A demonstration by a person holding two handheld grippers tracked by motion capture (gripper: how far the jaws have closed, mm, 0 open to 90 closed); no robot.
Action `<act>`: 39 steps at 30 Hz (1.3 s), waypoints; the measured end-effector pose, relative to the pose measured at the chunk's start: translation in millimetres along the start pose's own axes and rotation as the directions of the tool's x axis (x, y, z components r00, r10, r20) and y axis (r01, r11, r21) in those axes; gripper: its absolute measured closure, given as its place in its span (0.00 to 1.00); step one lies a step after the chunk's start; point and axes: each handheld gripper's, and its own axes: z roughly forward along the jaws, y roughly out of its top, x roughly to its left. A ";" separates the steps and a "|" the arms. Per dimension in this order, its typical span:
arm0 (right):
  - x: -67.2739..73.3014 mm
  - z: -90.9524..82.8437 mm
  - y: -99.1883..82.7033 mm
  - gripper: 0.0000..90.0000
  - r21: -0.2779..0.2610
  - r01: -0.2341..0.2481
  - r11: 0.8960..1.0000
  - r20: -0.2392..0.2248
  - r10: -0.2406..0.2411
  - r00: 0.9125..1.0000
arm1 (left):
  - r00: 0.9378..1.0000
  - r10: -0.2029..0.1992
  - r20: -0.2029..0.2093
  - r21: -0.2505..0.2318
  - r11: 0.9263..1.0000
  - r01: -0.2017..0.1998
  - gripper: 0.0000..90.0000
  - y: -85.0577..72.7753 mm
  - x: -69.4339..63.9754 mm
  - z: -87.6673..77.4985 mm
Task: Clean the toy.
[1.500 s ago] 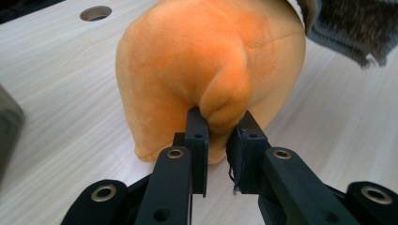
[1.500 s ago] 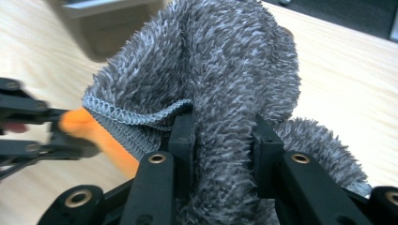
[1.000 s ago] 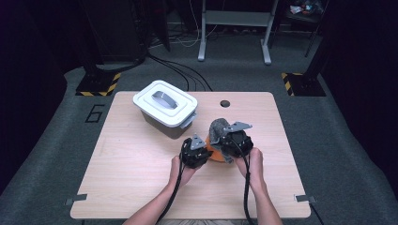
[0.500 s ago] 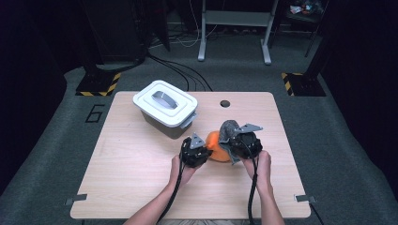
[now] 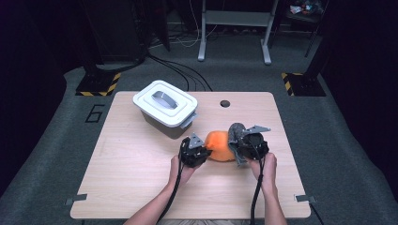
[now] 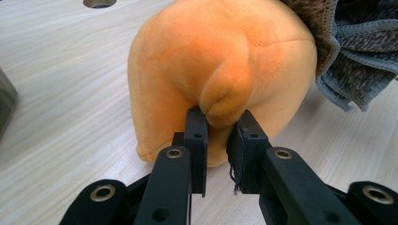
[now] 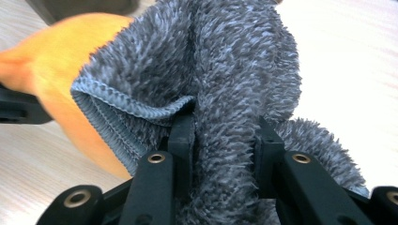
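Note:
An orange plush toy (image 5: 219,145) lies on the wooden table (image 5: 131,173) between my two grippers. My left gripper (image 5: 202,151) is shut on a fold of the orange plush toy (image 6: 220,75), its jaws pinching a small bulge of the fabric. My right gripper (image 5: 238,146) is shut on a grey fuzzy cloth (image 5: 236,132), which bunches up between its jaws and drapes against the right side of the toy. In the right gripper view the grey cloth (image 7: 234,75) covers much of the orange plush toy (image 7: 51,56). In the left gripper view the cloth (image 6: 356,42) hangs at the toy's upper right.
A white lidded bin (image 5: 165,107) with a grey handle stands at the back left of the table. A round cable hole (image 5: 225,103) sits near the far edge. Bare wood lies to the left and in front of my hands.
My right gripper has moved right and down with the grey cloth, drawing it off the orange toy, which now shows more. The left gripper has stayed put.

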 end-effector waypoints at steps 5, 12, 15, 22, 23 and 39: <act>-9.9 7.0 -5.6 0.74 0.022 -0.029 0.999 -0.002 0.029 1.000 | 1.000 -0.004 -0.004 -0.003 1.000 0.004 0.87 -0.8 0.9 0.8; -23.4 25.3 -17.8 0.74 0.077 -0.078 0.994 0.032 0.076 0.997 | 1.000 -0.005 -0.002 0.002 1.000 0.005 0.87 -2.5 1.8 1.1; -28.3 35.6 -23.3 0.74 0.104 -0.092 0.990 0.033 0.089 0.995 | 1.000 -0.007 -0.010 -0.004 1.000 0.007 0.87 -3.2 2.1 1.6; -30.0 58.8 -30.5 0.74 0.172 -0.125 0.977 0.027 0.122 0.992 | 1.000 -0.006 -0.006 -0.003 1.000 0.006 0.86 -4.0 2.9 0.8; -30.3 59.0 -30.1 0.74 0.175 -0.127 0.976 0.027 0.125 0.992 | 1.000 -0.008 -0.006 -0.005 1.000 0.008 0.86 -3.9 2.6 0.7; -2.8 -21.1 10.9 0.74 -0.046 -0.007 0.999 -0.002 0.007 1.000 | 1.000 0.001 -0.015 -0.013 1.000 -0.001 0.86 -3.6 0.4 -1.5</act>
